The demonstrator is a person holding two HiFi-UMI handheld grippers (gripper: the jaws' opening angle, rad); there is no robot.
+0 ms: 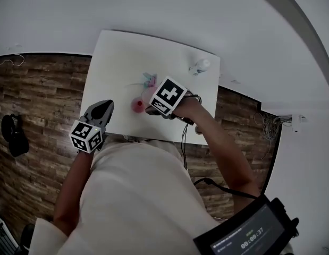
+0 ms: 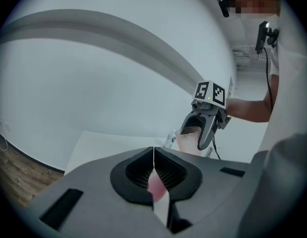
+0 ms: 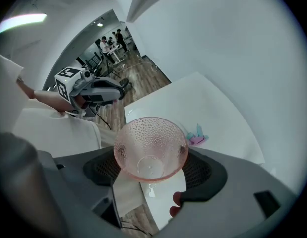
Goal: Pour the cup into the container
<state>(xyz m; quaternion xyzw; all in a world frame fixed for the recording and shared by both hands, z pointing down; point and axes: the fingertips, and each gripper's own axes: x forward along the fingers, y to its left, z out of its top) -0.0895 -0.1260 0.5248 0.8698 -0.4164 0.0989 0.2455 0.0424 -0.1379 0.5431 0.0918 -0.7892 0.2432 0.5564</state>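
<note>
Right gripper (image 3: 152, 168) is grasping the pink dimpled cup (image 3: 151, 143) by its sides. Nothing is showing inside the cup, so I am judging the pour probably done, with only setting the cup down left. The small pink container (image 1: 137, 105) is sitting on the worktop (image 1: 121, 52), just beside the cup-holding gripper. Left gripper (image 2: 153, 175) is hanging clenched on nothing at the worktop's near edge, apart from both.

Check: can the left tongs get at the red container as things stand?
Probably yes: only bare table lies between the left tongs and the red container. The right tongs, holding the pink cup, sit close beside it. The left tongs are shut, so they must open first.
</note>
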